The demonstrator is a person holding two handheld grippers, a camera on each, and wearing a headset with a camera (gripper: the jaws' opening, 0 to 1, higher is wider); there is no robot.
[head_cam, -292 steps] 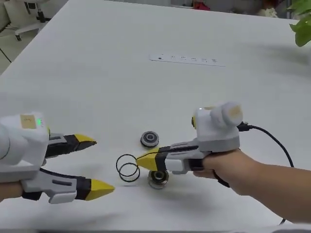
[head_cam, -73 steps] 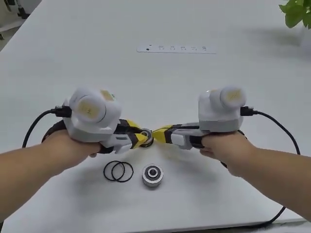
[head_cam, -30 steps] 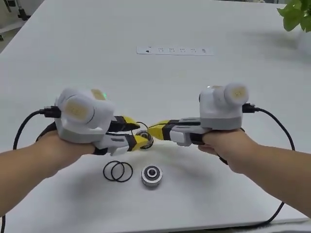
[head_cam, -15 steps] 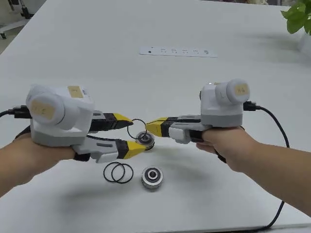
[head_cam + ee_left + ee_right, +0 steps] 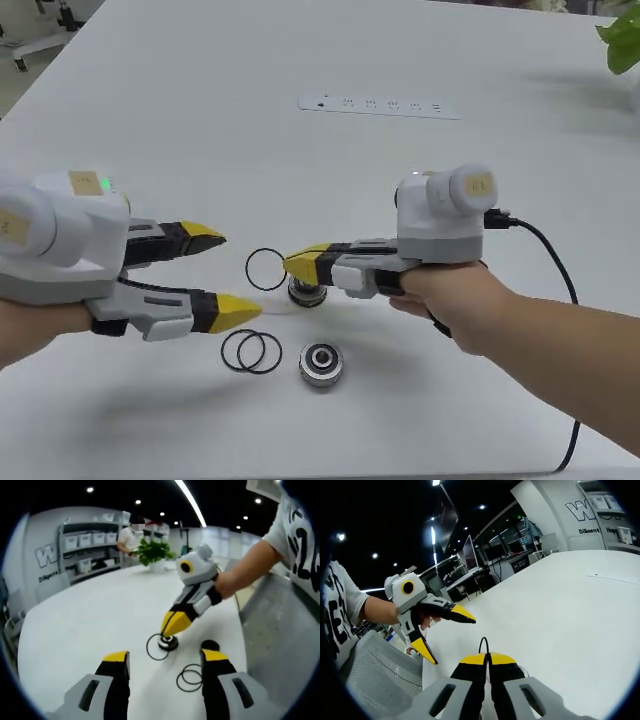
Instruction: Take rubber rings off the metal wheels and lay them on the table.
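1. The left gripper (image 5: 220, 272), white and grey with yellow-tipped black fingers (image 5: 205, 236), hovers at the left above the white surface (image 5: 200, 120). Its fingers are spread wide and grip nothing.
2. The right gripper (image 5: 300, 266), of the same make, has its fingers pressed together on a thin black rubber ring (image 5: 248, 270).
3. The ring's loop stands out from those fingertips toward the left gripper, in the gap between the two grippers. In the right gripper view a short arc of it rises from between the closed fingers.
4. A small round metal wheel with a dark middle (image 5: 307, 292) sits on the surface directly under the right gripper's fingertips. Whether the held ring touches it cannot be told.
5. A second metal wheel (image 5: 321, 363) lies flat on the surface, nearer the person.
6. Just to the left of that second wheel, two more black rubber rings (image 5: 258, 351) lie overlapping on the surface.
7. Far across the surface lies a long white power strip (image 5: 380, 104), and green plant leaves (image 5: 625, 45) show at the top right corner.
8. A black cable (image 5: 560, 290) runs from the back of the right gripper.
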